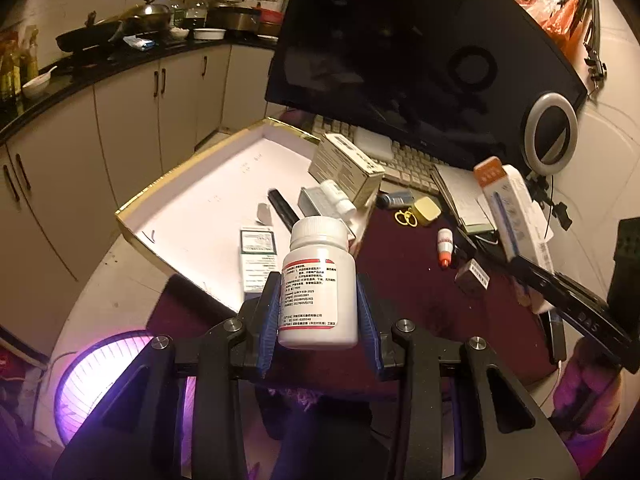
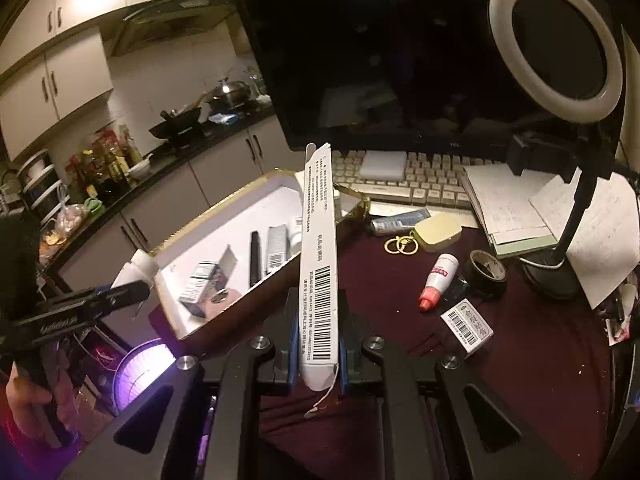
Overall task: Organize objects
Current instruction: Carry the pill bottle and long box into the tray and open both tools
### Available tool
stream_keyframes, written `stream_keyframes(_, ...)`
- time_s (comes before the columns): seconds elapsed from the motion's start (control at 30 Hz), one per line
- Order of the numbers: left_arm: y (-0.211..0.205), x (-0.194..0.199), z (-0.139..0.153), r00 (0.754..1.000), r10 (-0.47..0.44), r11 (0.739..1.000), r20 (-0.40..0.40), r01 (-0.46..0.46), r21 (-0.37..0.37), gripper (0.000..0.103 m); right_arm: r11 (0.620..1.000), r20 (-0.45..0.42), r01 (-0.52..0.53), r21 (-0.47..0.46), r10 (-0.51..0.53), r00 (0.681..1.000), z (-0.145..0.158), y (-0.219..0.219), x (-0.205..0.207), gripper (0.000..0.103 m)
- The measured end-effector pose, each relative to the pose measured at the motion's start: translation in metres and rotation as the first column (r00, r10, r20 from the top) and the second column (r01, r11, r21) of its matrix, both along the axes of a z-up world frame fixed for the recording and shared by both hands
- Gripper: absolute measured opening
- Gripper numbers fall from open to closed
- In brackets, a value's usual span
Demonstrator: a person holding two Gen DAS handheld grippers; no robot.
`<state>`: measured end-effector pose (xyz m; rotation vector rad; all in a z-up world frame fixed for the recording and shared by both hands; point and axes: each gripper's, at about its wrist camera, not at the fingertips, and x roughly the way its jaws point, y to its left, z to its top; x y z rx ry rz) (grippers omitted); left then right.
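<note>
The left gripper point(image 1: 318, 312) is clamping a white pill bottle point(image 1: 318, 284) between its blue pads, cap pointing away, raised above the maroon cloth point(image 1: 420, 280) near the tray's near corner. The right gripper point(image 2: 318, 344) is clenching a long white carton point(image 2: 318, 264) by its barcoded end, with the carton's open far flap reaching out over the tray's right edge.

Just beyond, the gold-rimmed tray point(image 2: 168, 248) is lying with a green-and-white box point(image 2: 202, 284), a black tube point(image 2: 255, 258) and a silver packet point(image 2: 277, 246) inside it. In the left view a larger tan box point(image 1: 346, 168) is leaning tilted over the tray's far right side.

To the right on the cloth, a small white dropper with a red tip point(image 2: 437, 280), a barcoded little box point(image 2: 466, 326), a roll of black tape point(image 2: 486, 270), gold rings point(image 2: 398, 245) and a cream case point(image 2: 438, 230) are lying apart from one another.

Farther back, a keyboard point(image 2: 420, 184) is sitting under a dark monitor point(image 2: 380, 52), with a ring light point(image 2: 554, 44) standing at the right and a kitchen counter point(image 2: 192, 148) behind.
</note>
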<state>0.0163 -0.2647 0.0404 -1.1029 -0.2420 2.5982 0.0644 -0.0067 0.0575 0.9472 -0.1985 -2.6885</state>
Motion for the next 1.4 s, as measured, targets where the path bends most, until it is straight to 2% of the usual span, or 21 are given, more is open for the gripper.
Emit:
stream_keyframes(0.27, -0.005, -0.024, 0.011, 1.0, 0.017, 1.0, -0.007, -0.017, -0.005, 0.035, 1.0, -0.033, -0.026, 0.015, 0.026, 0.999, 0.037, 0.013, 0.0, 0.013)
stream_keyframes(0.4, -0.007, -0.048, 0.007, 1.0, 0.024, 1.0, 0.01, -0.024, -0.009, 0.035, 0.997, -0.023, -0.063, 0.054, 0.064, 0.998, 0.058, 0.01, -0.029, 0.013)
stream_keyframes(0.53, -0.013, -0.073, -0.001, 0.998, 0.027, 1.0, 0.049, -0.026, -0.012, 0.035, 0.992, 0.022, -0.119, 0.05, 0.118, 0.993, 0.057, -0.006, -0.063, 0.013)
stream_keyframes(0.7, -0.017, -0.106, -0.009, 0.994, 0.011, 1.0, 0.11, -0.011, -0.003, 0.035, 0.978, 0.099, -0.208, 0.021, 0.205, 0.974, 0.038, -0.043, -0.103, 0.013)
stream_keyframes(0.9, -0.007, -0.144, -0.007, 0.991, 0.008, 0.998, 0.131, 0.001, -0.067, 0.035, 0.948, 0.173, -0.315, 0.037, 0.305, 0.937, 0.009, -0.109, -0.148, 0.013)
stream_keyframes(1.13, 0.0, -0.201, -0.03, 0.975, 0.031, 0.994, 0.219, -0.008, -0.107, 0.035, 0.949, 0.273, -0.306, 0.079, 0.275, 0.922, -0.027, -0.151, -0.216, 0.013)
stream_keyframes(1.3, 0.0, -0.231, -0.046, 0.963, 0.069, 0.991, 0.26, -0.037, -0.128, 0.035, 0.957, 0.313, -0.281, 0.078, 0.244, 0.918, -0.047, -0.16, -0.251, 0.013)
stream_keyframes(1.4, 0.001, -0.238, -0.057, 0.954, 0.08, 0.99, 0.288, -0.043, -0.131, 0.035, 0.957, 0.327, -0.268, 0.108, 0.22, 0.919, -0.059, -0.161, -0.269, 0.013)
